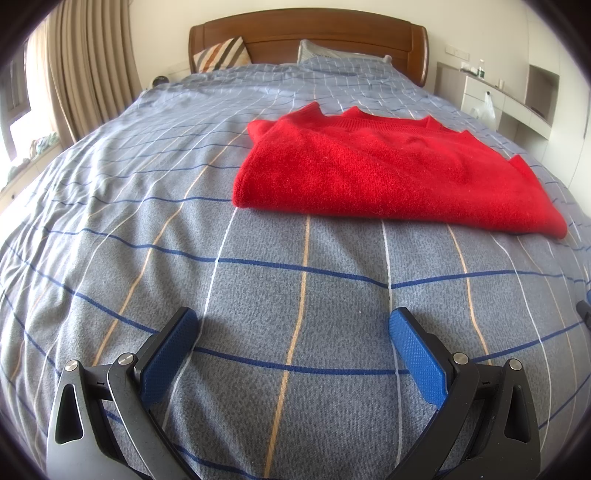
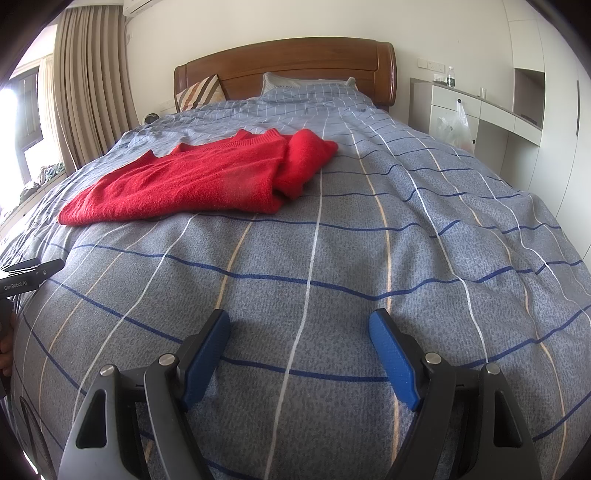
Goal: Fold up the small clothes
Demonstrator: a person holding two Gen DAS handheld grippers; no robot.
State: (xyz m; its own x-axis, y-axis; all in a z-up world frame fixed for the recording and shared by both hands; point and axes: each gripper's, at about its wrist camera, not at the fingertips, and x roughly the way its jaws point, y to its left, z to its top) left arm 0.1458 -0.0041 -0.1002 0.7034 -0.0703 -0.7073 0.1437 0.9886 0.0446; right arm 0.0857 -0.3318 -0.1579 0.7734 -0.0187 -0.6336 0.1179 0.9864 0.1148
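A red knit sweater [image 1: 391,170] lies folded flat on the blue-grey checked bedcover [image 1: 147,229], its sleeves tucked in. In the right wrist view the sweater [image 2: 199,181] lies ahead to the left, with a bunched sleeve at its right end. My left gripper [image 1: 293,321] is open and empty, low over the cover, well short of the sweater's near edge. My right gripper [image 2: 299,325] is open and empty, over bare cover [image 2: 406,240] to the right of the sweater. The body of the left gripper [image 2: 26,277] shows at the left edge of the right wrist view.
A wooden headboard [image 1: 306,33] and pillows [image 1: 221,55] stand at the far end of the bed. Beige curtains [image 1: 81,74] and a window are on the left. A white desk unit [image 1: 502,96] with a plastic bag [image 2: 458,129] is on the right.
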